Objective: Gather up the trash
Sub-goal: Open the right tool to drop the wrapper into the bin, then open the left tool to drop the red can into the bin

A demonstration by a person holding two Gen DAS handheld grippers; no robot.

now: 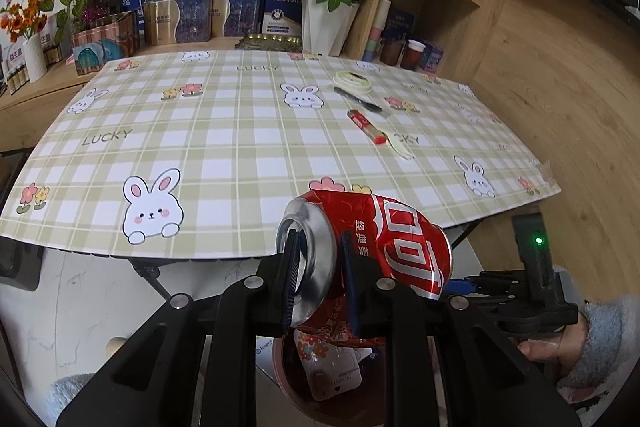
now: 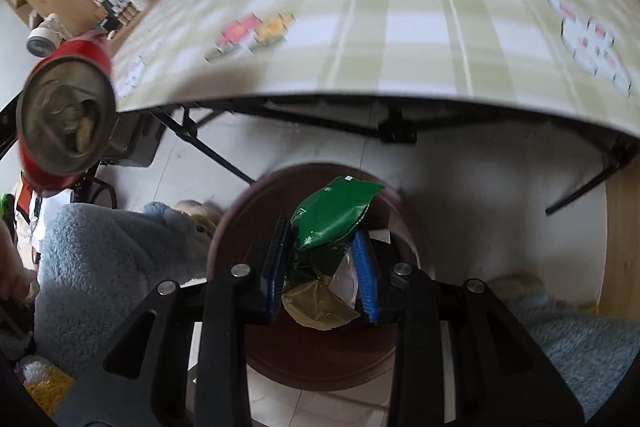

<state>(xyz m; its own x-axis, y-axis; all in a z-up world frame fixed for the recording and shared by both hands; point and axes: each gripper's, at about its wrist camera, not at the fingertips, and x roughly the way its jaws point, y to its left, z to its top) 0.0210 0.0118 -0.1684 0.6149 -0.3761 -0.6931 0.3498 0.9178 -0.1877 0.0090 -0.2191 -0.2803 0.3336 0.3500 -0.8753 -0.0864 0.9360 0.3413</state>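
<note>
Left gripper [image 1: 320, 267] clamped on crushed red soda can [image 1: 372, 247], pads pinching the rim at the can's silver bottom end; can sticks out sideways, just off the near edge of the bench [image 1: 240, 155] and above the brown bin [image 1: 296, 379]. Bin already holds a clear wrapper with a flower print [image 1: 328, 371]. Right gripper [image 2: 324, 263] over the same brown bin [image 2: 320, 359], jaws only partly closed, green snack bag [image 2: 332, 215] between the pads and touching both; a tan crumpled piece hangs below it. From the right wrist view the can [image 2: 66, 111] sits to the left of the bin, top end facing the camera. On the bench far from the bin: red wrapper stick [image 1: 366, 125], black pen [image 1: 358, 99], tape roll [image 1: 352, 81], white plastic fork [image 1: 400, 147]. Fuzzy blue sleeves beside the bin.
</note>
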